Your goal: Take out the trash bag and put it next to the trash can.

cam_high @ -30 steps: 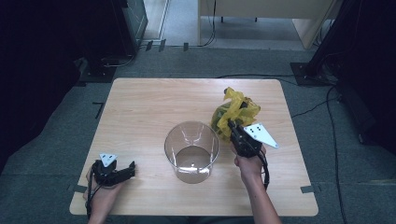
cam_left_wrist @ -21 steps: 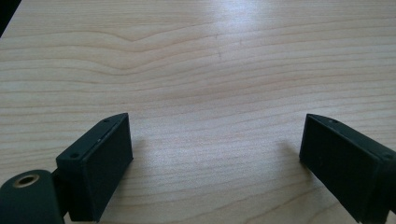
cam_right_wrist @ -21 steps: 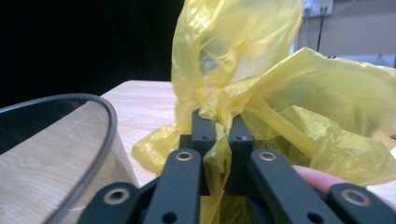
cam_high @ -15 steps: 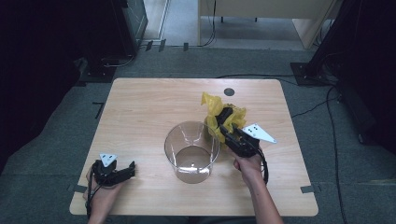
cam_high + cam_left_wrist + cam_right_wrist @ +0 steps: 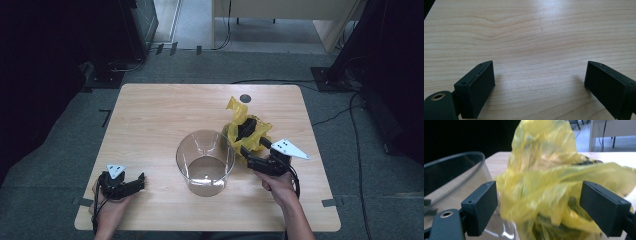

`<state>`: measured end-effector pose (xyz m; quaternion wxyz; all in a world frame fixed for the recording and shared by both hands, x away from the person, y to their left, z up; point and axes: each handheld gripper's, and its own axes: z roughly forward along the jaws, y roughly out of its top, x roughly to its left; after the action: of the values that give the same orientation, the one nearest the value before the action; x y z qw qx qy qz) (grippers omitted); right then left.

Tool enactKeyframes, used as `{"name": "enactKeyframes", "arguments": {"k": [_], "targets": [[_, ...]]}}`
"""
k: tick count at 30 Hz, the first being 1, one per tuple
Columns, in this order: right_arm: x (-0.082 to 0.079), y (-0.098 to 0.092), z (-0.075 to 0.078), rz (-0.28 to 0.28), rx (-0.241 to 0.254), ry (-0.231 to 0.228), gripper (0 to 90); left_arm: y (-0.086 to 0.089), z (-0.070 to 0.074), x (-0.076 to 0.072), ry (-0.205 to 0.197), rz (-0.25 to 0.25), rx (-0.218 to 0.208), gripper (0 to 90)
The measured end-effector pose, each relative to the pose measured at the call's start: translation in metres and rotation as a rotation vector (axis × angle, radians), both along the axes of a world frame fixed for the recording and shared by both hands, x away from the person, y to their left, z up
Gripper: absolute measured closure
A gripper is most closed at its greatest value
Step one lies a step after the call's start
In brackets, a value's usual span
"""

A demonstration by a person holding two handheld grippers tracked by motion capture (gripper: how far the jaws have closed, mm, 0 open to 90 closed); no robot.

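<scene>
The high view looks forward and down from above the person's side, taking in the whole tabletop (image 5: 165, 115) and the floor beyond it. The left gripper view sits low and close, facing along its 2 fingers (image 5: 477, 87) onto bare wood. The right gripper view looks nearly level between its fingers (image 5: 482, 206) at a yellow bag (image 5: 544, 190), so near that it blurs, probably at the bag's near side. It shares the bag (image 5: 245, 127) and clear container (image 5: 205, 160) with the high view.
</scene>
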<state>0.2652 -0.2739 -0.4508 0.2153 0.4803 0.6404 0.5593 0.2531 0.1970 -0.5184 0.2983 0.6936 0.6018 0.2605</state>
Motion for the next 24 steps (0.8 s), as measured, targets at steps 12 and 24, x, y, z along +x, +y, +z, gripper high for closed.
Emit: {"name": "enactKeyframes", "arguments": {"k": [12, 24], "targets": [[-0.018, -0.024, -0.017, -0.043, -0.064, 0.021, 14.2, 0.000, 0.000, 0.000, 0.000, 0.000, 0.000, 8.7], [-0.027, -0.052, -0.030, -0.138, -0.120, 0.076, 14.3, 0.000, 0.000, 0.000, -0.001, -0.001, 0.000, 8.9]]}}
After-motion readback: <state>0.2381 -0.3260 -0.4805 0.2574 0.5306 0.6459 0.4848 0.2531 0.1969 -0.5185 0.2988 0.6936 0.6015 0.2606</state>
